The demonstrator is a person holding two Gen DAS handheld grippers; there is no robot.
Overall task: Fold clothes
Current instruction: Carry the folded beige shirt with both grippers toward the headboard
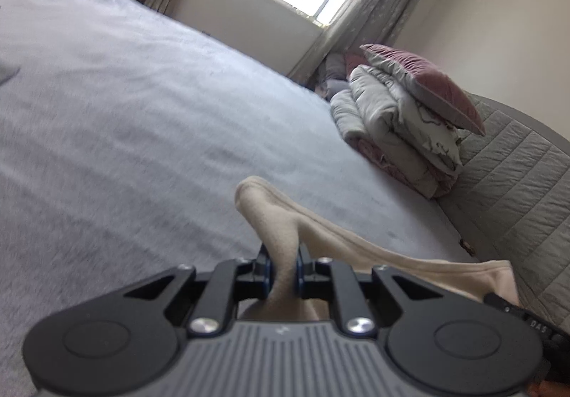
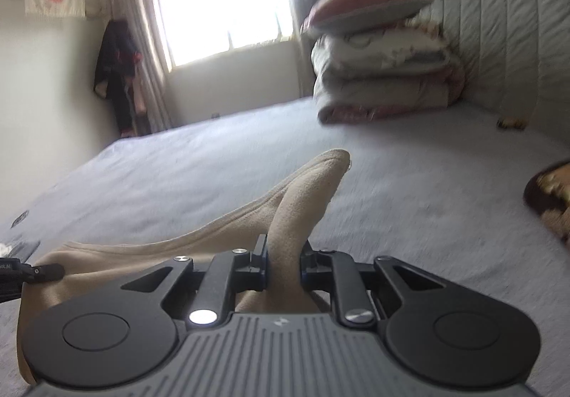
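Left wrist view: our left tool [image 1: 284, 270] and right tool [image 2: 284, 267] each pinch the beige garment [image 1: 374, 251], stretched sideways between us above the bed [image 1: 142, 133].

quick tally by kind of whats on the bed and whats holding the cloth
Beige garment: 1, pinched by both grippers
Grippers: 2, left gripper and right gripper
Folded quilt stack: 1
Pink-and-grey pillow on top of the stack: 1
Dark patterned item at the right edge, too blurred to identify: 1
Total: 6
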